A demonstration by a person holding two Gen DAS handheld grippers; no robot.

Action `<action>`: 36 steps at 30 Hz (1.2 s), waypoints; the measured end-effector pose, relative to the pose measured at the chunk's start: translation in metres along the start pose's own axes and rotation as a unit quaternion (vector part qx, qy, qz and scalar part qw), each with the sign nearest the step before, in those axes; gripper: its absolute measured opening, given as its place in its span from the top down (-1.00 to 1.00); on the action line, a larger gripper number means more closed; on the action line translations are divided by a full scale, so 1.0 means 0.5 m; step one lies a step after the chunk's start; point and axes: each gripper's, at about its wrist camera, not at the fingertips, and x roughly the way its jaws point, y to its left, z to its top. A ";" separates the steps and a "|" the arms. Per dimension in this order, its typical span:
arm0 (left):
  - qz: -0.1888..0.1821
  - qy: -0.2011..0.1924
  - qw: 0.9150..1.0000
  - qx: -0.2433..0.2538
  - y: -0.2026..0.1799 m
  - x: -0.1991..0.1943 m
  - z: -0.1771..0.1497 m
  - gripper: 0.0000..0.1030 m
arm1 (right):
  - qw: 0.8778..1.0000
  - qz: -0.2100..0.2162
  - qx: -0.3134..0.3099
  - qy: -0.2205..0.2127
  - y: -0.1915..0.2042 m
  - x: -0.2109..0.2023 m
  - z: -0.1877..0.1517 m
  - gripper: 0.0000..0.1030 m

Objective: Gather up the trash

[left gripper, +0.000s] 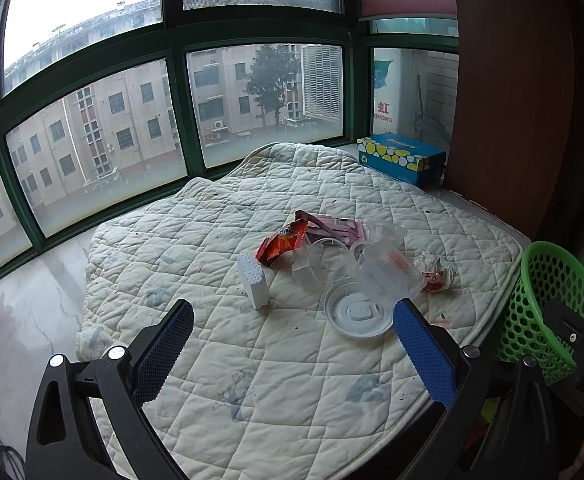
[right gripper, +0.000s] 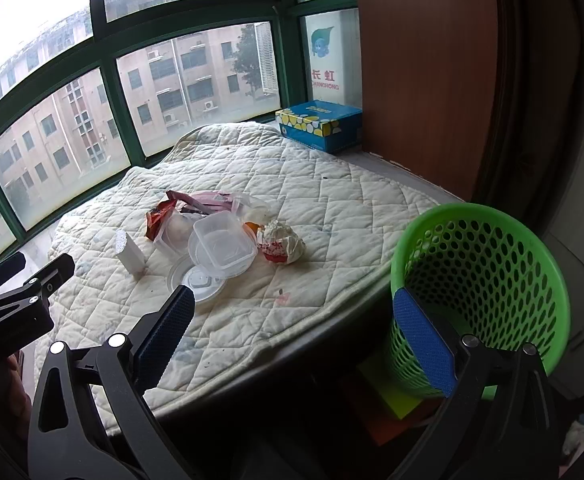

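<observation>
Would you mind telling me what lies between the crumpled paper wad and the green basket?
Only bare quilt lies between the paper wad and the green basket, in the right wrist view.

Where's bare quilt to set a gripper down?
Free: near edge of the quilt, in front of the white lid; also the far stretch before the tissue box. Crowded: middle, from the white block to the crumpled paper.

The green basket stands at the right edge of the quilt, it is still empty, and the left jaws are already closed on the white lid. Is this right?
Not quite. The left gripper has its jaws open and holds nothing; the white lid lies free on the quilt, as the left wrist view shows. The rest holds: the green basket stands at the quilt's right edge, and the right wrist view shows nothing in it.
</observation>
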 end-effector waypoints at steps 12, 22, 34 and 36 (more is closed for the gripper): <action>0.000 0.001 1.000 0.001 0.000 0.000 -0.002 -0.88 | 1.000 0.001 0.002 0.003 -0.002 0.003 0.001 -0.91; 0.002 0.003 1.000 -0.001 0.005 0.013 -0.001 -0.88 | 1.000 0.003 0.004 0.004 -0.005 0.007 0.002 -0.91; 0.005 0.006 1.000 -0.002 0.008 0.023 -0.002 -0.88 | 1.000 0.006 0.005 0.011 -0.003 0.019 0.005 -0.91; 0.006 0.007 1.000 -0.002 0.008 0.027 0.000 -0.88 | 1.000 0.006 0.005 0.011 -0.003 0.020 0.004 -0.91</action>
